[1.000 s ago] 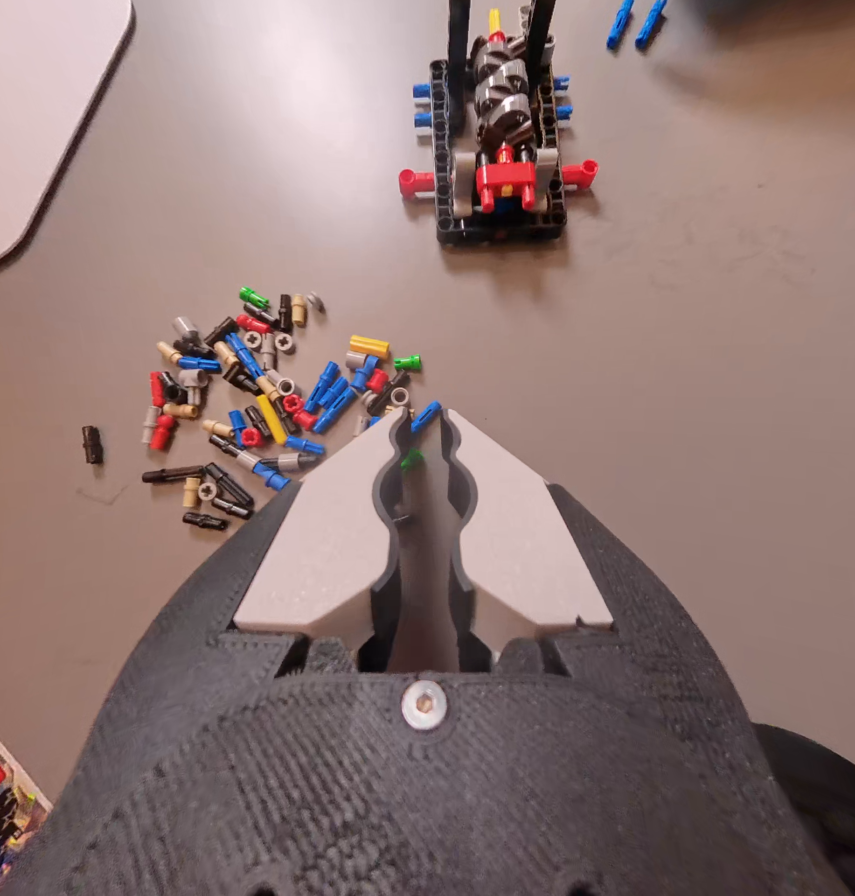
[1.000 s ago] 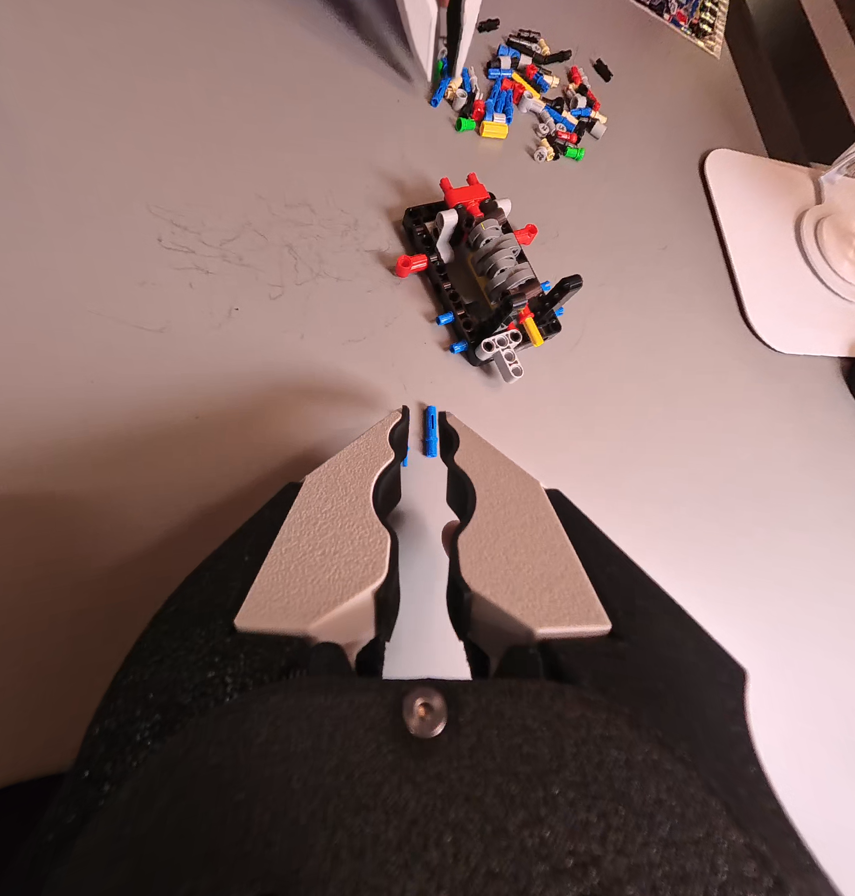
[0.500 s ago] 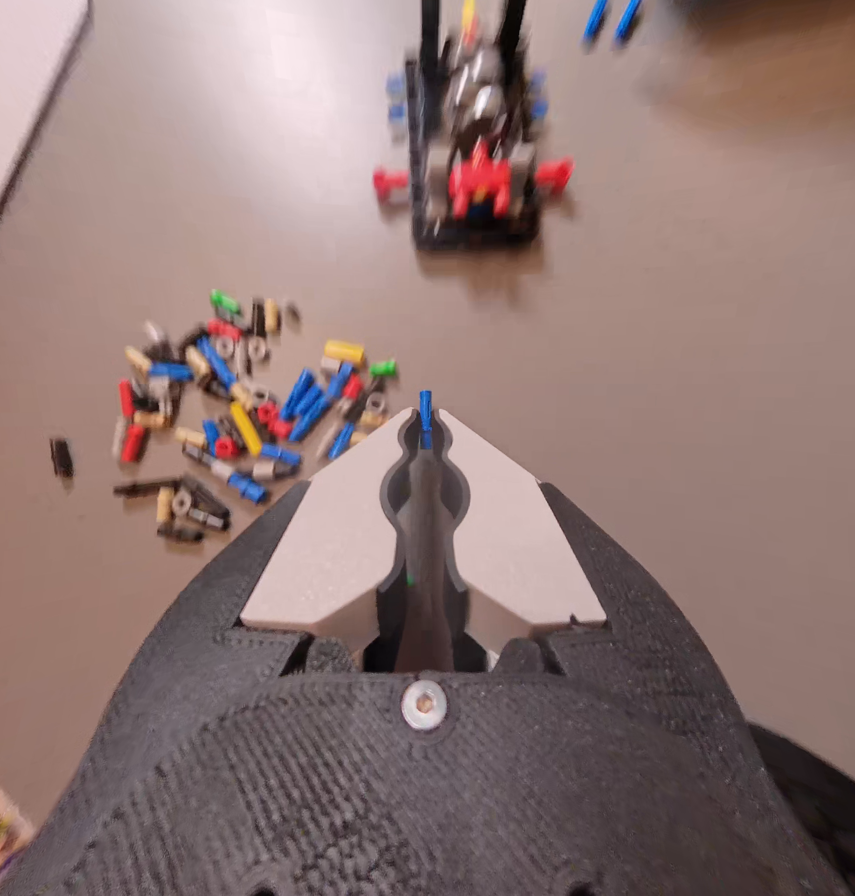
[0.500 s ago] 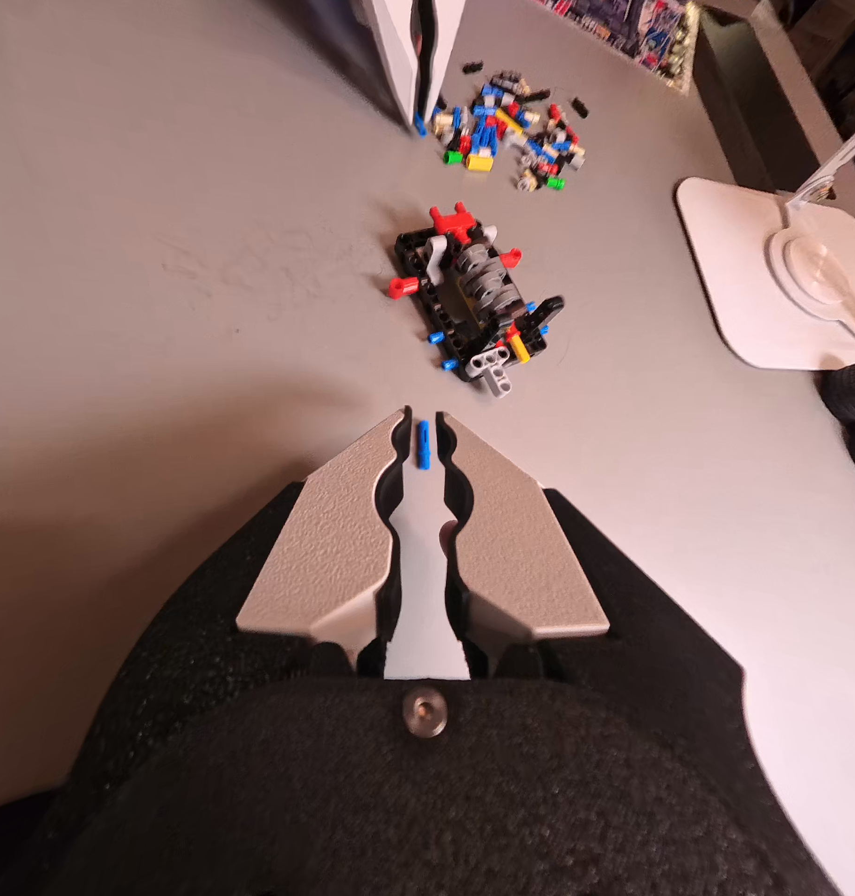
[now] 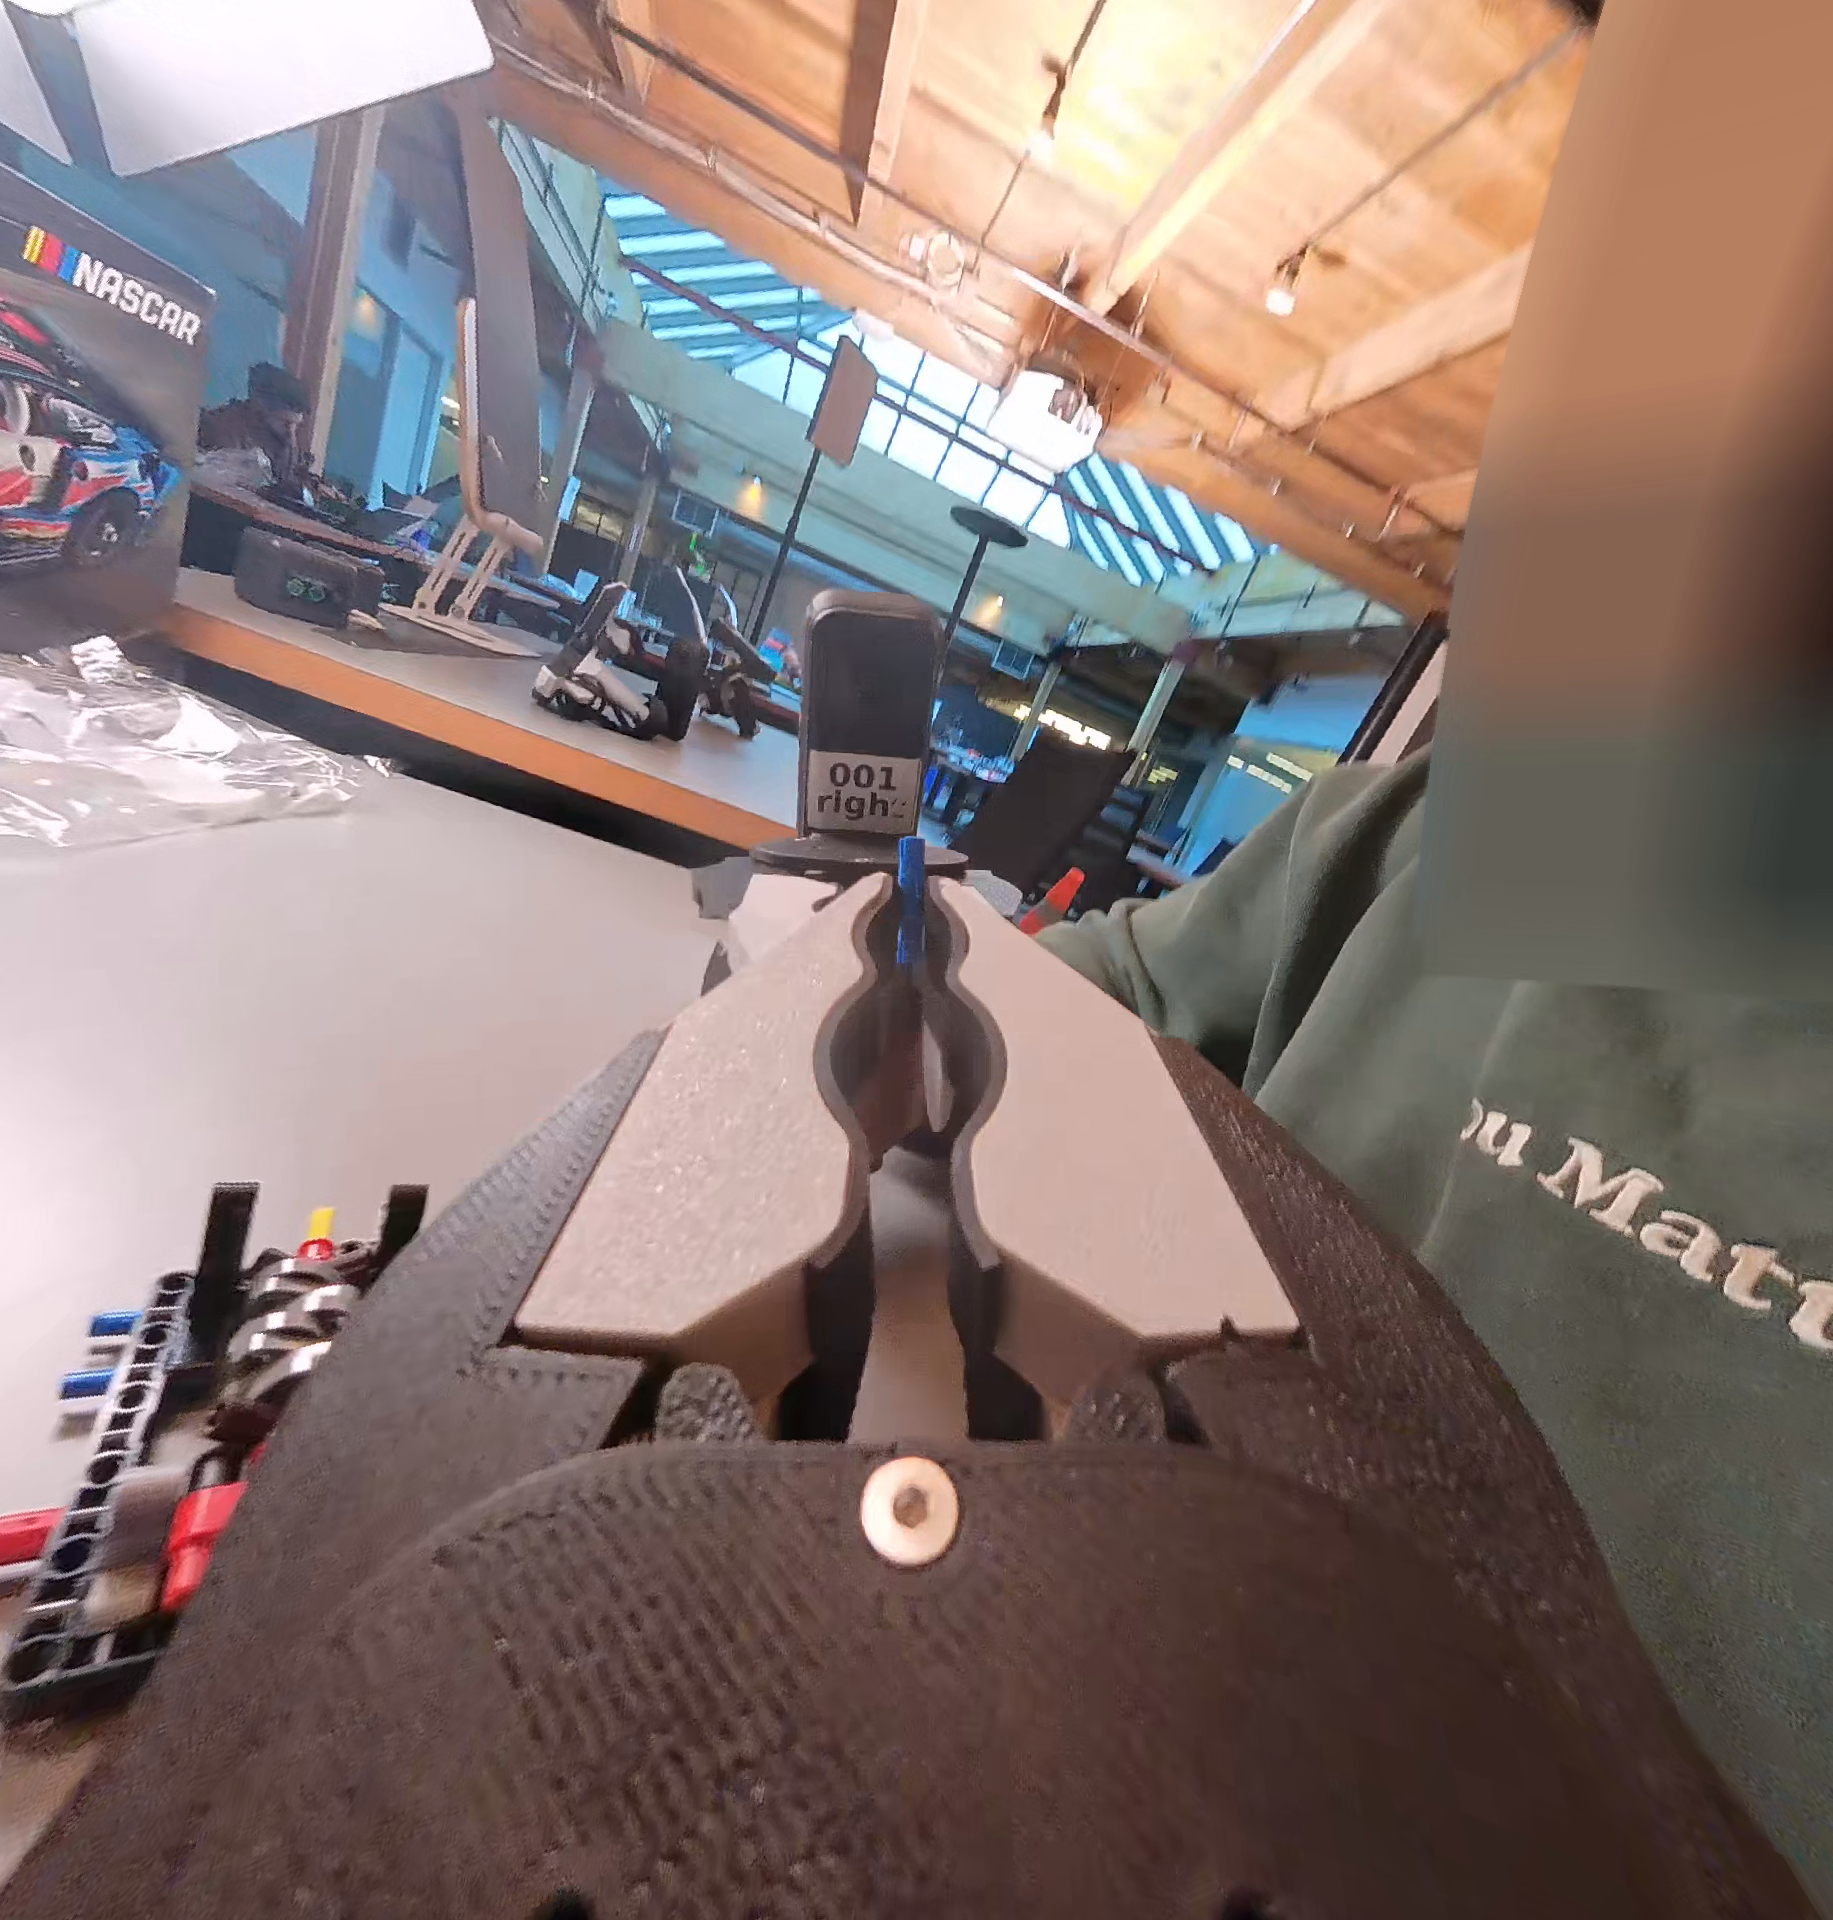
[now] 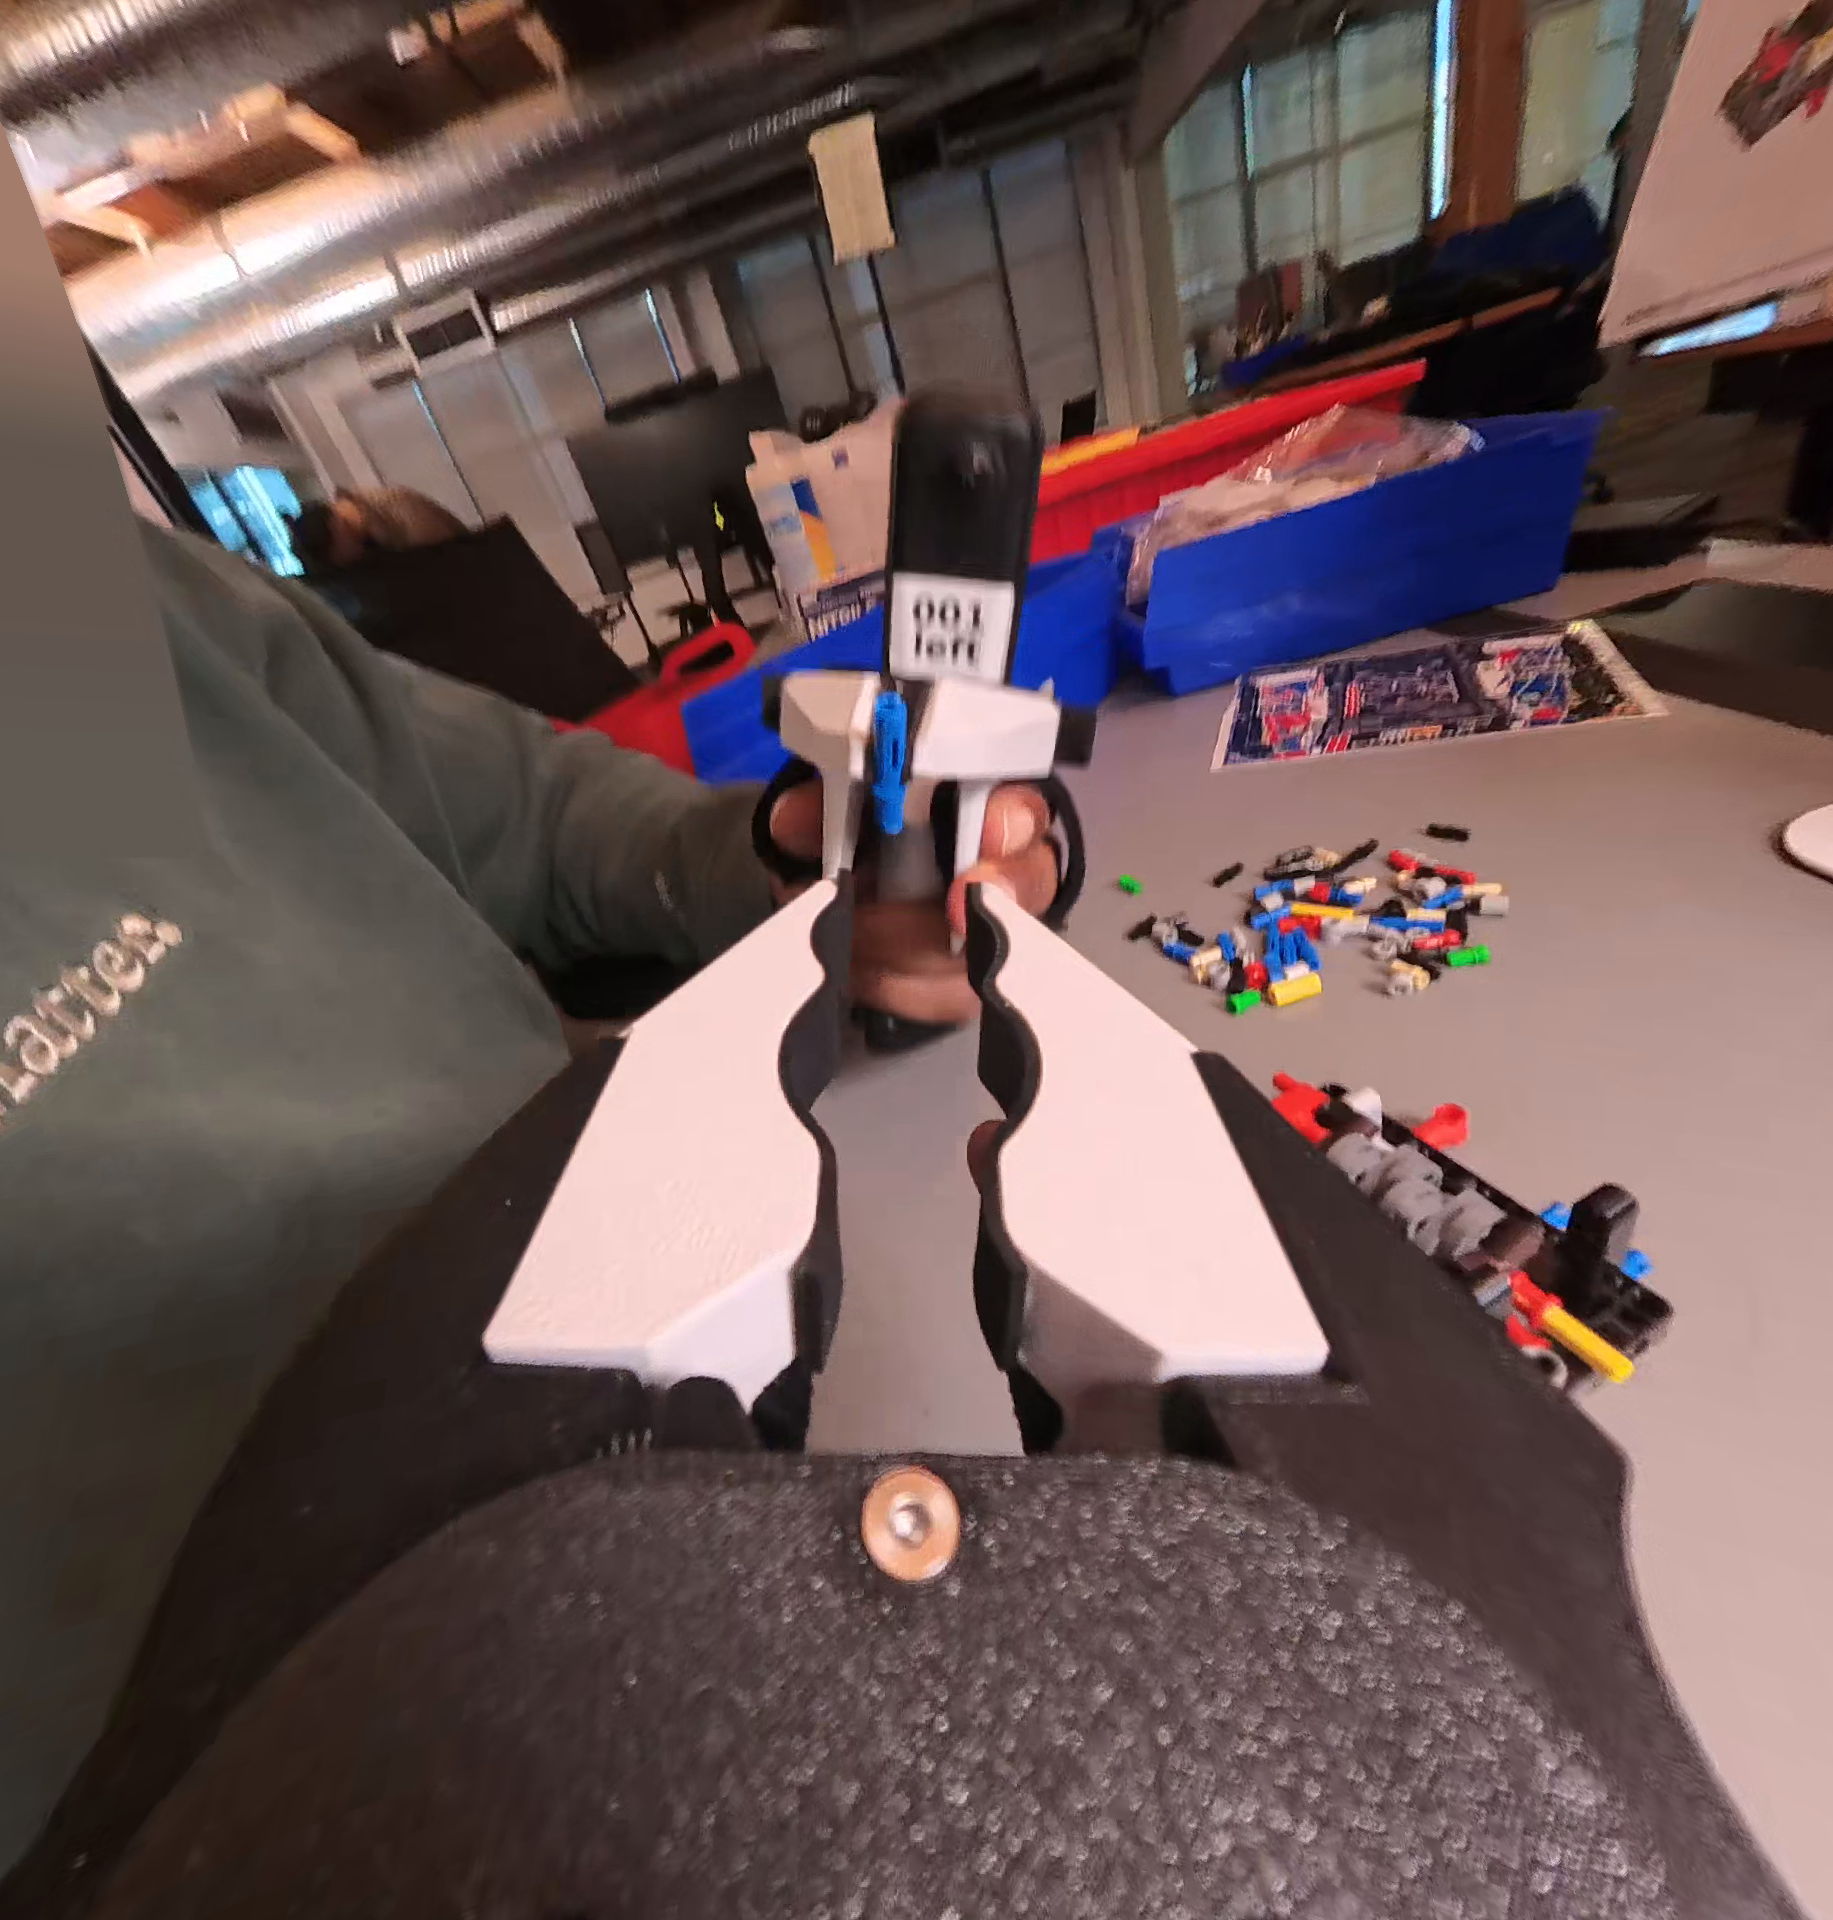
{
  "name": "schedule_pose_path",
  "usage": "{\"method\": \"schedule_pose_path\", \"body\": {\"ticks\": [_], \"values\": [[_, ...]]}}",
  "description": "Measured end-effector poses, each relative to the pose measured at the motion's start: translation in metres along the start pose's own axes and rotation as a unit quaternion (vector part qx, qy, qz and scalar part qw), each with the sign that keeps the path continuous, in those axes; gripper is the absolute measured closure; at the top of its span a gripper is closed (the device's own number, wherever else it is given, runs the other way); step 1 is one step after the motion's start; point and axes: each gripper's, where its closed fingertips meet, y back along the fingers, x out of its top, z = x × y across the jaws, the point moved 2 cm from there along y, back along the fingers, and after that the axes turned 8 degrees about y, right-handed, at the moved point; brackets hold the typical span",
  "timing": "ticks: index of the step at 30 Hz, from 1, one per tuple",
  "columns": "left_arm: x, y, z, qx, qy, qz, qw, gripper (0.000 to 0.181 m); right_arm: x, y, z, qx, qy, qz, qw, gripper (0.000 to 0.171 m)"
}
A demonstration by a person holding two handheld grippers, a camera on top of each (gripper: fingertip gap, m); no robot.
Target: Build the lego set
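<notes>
You have lifted the left gripper [image 5: 907,883] off the bench [image 5: 268,987], its fingers pinched on a blue pin [image 5: 910,904]. Your right gripper [image 6: 901,904], fingers apart and empty, now faces it, likely to regrip; the model [image 6: 1463,1216] waits below.

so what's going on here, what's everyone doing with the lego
A person is building a lego set with a handheld gripper in each hand. The left gripper is shut on a blue pin and lifted off the table, facing the right gripper, which is open and empty. The part-built black frame sits on the grey table, with a pile of loose pins beyond it. The pin is not yet fitted to the frame.
</notes>
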Motion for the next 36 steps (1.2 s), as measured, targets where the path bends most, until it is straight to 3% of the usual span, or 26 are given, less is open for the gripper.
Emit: {"method": "schedule_pose_path", "body": {"ticks": [5, 11, 17, 21, 23, 28, 36], "values": [[-0.004, -0.003, -0.004, -0.004, 0.032, 0.015, 0.999, 0.179, 0.013, 0.001, 0.001, -0.034, 0.027, 0.022, 0.999, 0.167], [-0.007, 0.002, -0.009, 0.003, 0.029, -0.005, 1.0, 0.181, 0.008, 0.009, 0.005, -0.029, 0.056, -0.018, 0.998, 0.169], [-0.024, 0.012, -0.028, 0.072, -0.042, -0.107, 0.991, 0.178, -0.017, 0.033, 0.015, -0.046, 0.154, -0.184, 0.97, 0.169], [-0.052, 0.006, -0.033, 0.108, -0.121, -0.212, 0.964, 0.162, -0.048, 0.037, 0.013, -0.043, 0.186, -0.296, 0.936, 0.169], [-0.068, 0.002, -0.034, 0.116, -0.147, -0.254, 0.949, 0.167, -0.062, 0.034, 0.009, -0.032, 0.192, -0.327, 0.925, 0.169], [-0.086, 0.003, -0.039, 0.136, -0.199, -0.312, 0.919, 0.178, -0.071, 0.033, 0.005, -0.015, 0.199, -0.344, 0.917, 0.169], [-0.082, 0.001, -0.038, 0.131, -0.168, -0.276, 0.937, 0.178, -0.062, 0.036, 0.006, -0.014, 0.23, -0.309, 0.923, 0.167]]}}
